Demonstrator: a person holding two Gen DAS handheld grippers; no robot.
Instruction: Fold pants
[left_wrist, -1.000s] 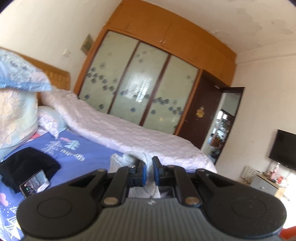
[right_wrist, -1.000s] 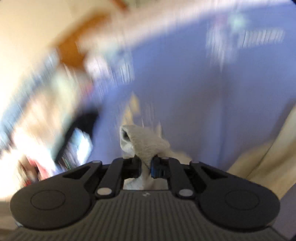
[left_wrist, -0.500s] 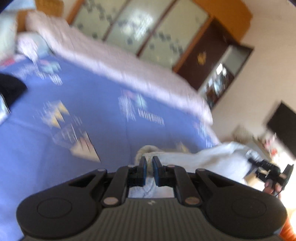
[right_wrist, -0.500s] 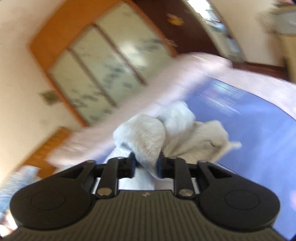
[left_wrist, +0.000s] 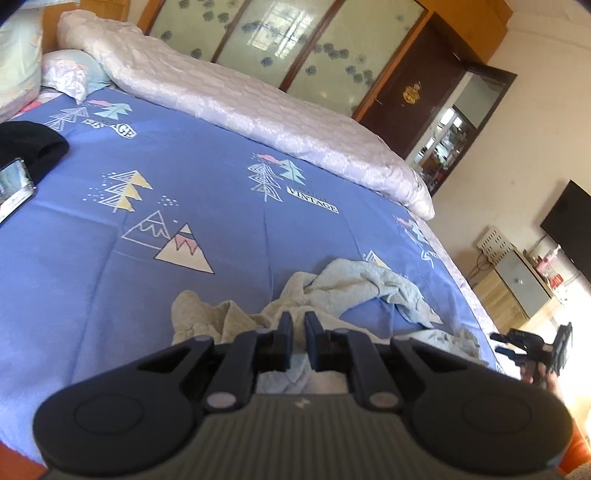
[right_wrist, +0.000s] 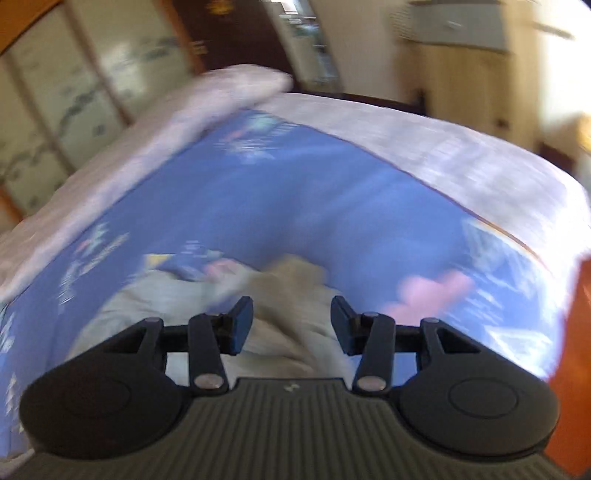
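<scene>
A black garment (left_wrist: 31, 146) with a phone (left_wrist: 13, 188) resting against it is seen at the far left of the blue patterned bedsheet (left_wrist: 207, 177), and a long rolled pale-pink quilt (left_wrist: 240, 107) is laid along the far edge of the bed. The crumpled light grey-beige fleece pants (left_wrist: 354, 286) are spread on the sheet near its foot, where a fold is pinched between the nearly closed fingers of the left gripper (left_wrist: 298, 332). Further right, the right gripper (right_wrist: 291, 323) is held wide apart with nothing between its fingers, just above the pants (right_wrist: 291, 280), though that view is blurred.
</scene>
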